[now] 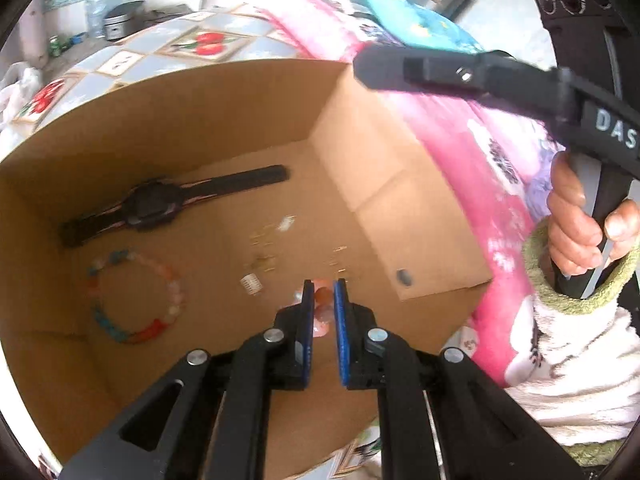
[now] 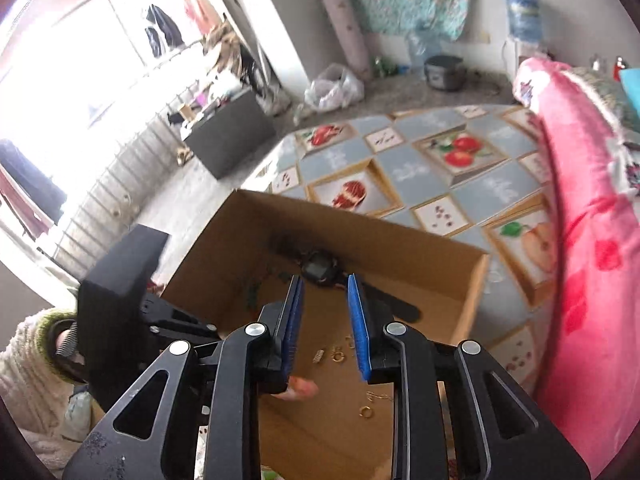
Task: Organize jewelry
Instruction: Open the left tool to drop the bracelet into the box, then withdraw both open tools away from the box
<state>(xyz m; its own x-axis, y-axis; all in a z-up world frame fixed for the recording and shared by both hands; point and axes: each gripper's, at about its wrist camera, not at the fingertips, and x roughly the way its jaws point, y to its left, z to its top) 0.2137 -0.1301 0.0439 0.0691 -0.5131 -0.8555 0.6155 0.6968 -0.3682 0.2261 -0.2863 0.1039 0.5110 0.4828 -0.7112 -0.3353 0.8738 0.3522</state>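
While the left tool [image 1: 323,286] pinches peach beads [image 1: 322,298] over the box [image 1: 160,120], the right tool [image 2: 326,312] stands spread, holding nothing.

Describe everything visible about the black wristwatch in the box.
The black wristwatch lies flat and unbuckled on the floor of the cardboard box, near the far wall. It has a chunky dark case, a dark face, and a long strap spread out both ways, with pinkish edging near the case. Nothing touches it; the bead bracelet lies apart, nearer the camera.
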